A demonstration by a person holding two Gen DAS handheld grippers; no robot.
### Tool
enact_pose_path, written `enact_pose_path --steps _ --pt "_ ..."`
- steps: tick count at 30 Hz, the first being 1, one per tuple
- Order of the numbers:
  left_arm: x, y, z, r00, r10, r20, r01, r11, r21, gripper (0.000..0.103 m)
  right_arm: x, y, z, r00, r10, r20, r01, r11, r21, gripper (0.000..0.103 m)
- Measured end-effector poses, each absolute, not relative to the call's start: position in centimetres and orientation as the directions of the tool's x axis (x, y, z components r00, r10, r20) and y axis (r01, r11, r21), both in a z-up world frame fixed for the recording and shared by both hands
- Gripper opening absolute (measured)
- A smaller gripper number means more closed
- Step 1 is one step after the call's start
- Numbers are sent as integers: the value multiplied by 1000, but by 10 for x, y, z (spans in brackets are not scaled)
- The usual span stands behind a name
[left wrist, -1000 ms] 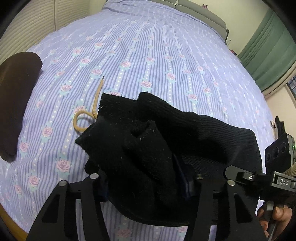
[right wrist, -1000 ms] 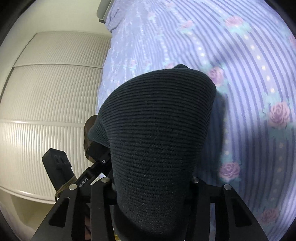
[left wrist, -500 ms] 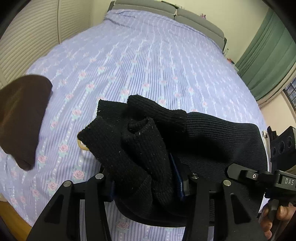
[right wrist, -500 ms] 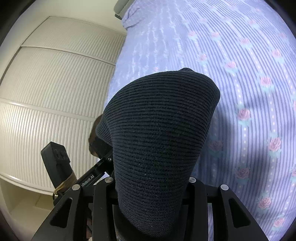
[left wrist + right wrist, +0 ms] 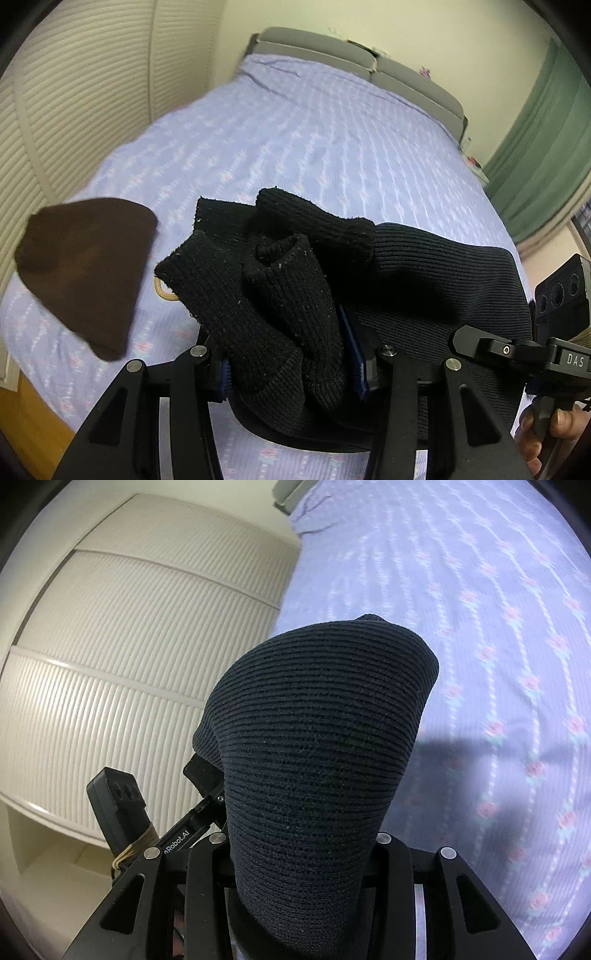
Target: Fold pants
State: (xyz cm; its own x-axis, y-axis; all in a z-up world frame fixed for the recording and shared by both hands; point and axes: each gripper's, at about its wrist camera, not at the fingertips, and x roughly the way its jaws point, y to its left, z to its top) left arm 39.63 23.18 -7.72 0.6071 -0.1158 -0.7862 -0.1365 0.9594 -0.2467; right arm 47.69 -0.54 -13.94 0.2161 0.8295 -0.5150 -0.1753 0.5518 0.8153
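The black ribbed knit pants [image 5: 280, 295] are bunched and held up above the bed. My left gripper [image 5: 291, 365] is shut on a thick wad of their folded ends, which stick up between the fingers. The cloth runs right to my right gripper [image 5: 517, 354], seen at the frame's right edge. In the right wrist view my right gripper [image 5: 303, 853] is shut on the pants [image 5: 317, 746], which bulge up and hide the fingertips. My left gripper [image 5: 192, 830] shows beside them at the left.
A purple striped floral bedsheet [image 5: 314, 147] covers the bed below. A brown folded garment [image 5: 85, 266] lies at its left edge. A tan loop [image 5: 164, 293] peeks from under the pants. White slatted wardrobe doors [image 5: 129, 664] stand left; green curtain [image 5: 546, 147] right.
Both grippers have lifted the pants higher above the bed and tilted up; more of the headboard, wardrobe and wall shows now. The grips have not changed.
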Motion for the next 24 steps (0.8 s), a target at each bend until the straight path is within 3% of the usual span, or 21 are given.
enact_pose_path --steps 16,24 --pt "384 453 -5 671 138 -728 -341 930 -137 47 537 238 -91 39 924 -380 -327 371 869 39" --pt "391 554 -37 643 210 -737 -416 903 -105 48 562 347 -127 -46 945 -323 -332 290 898 39"
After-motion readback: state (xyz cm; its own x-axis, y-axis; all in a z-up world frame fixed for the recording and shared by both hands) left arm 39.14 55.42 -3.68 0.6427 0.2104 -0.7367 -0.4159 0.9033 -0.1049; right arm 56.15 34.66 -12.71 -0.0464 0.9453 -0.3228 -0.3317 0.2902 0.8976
